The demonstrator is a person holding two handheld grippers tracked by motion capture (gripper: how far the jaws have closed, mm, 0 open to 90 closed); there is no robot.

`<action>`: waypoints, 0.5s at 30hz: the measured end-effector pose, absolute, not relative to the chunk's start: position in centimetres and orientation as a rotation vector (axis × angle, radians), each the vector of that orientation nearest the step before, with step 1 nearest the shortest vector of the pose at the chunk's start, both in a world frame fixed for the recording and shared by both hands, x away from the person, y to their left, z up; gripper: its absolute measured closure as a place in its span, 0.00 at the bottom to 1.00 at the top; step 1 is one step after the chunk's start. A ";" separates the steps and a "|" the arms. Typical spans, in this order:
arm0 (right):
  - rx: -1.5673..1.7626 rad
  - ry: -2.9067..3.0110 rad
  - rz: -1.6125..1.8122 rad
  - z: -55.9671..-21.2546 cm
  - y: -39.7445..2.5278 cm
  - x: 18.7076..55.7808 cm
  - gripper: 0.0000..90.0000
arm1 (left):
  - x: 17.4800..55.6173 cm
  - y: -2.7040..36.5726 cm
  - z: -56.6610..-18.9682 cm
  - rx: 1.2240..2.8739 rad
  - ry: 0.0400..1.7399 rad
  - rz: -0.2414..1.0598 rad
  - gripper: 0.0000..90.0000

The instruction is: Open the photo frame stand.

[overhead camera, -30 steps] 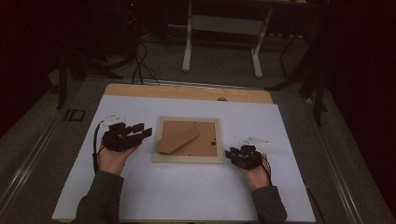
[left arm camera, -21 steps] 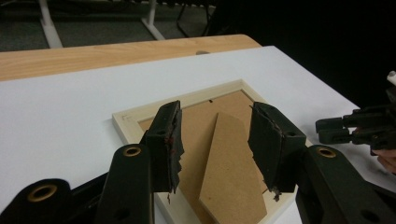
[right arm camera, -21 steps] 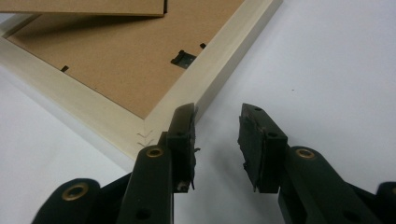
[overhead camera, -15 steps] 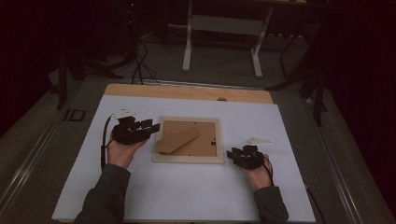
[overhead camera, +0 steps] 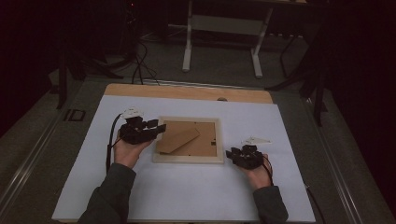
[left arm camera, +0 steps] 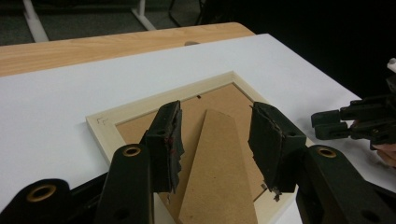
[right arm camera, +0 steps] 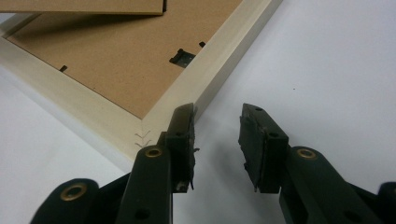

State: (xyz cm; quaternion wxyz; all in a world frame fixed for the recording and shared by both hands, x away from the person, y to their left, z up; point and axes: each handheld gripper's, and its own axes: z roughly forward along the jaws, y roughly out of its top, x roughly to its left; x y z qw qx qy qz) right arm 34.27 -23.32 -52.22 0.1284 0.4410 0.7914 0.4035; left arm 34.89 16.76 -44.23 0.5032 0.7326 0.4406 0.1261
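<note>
A pale wooden picture frame lies face down mid-table, its brown backing board up and a brown easel stand slanting across it. My left gripper is open over the frame's left edge. In the left gripper view the stand runs between the spread jaws of the left gripper, above the frame's rim. My right gripper sits at the frame's near right corner. In the right gripper view the right gripper is open, one jaw against the frame's corner, near a black turn clip.
A white sheet covers the table, with a strip of bare wood along the far edge. Beyond the table stand a desk's white legs and floor cables. The right gripper also appears at the right of the left gripper view.
My left gripper has moved right, from beside the frame to over its left edge. The right gripper has stayed at the near right corner.
</note>
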 end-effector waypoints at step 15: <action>1.295 2.284 1.188 -52.1 -23.7 34.4 0.72 | 36.7 15.2 -45.5 1.883 1.063 0.228 0.57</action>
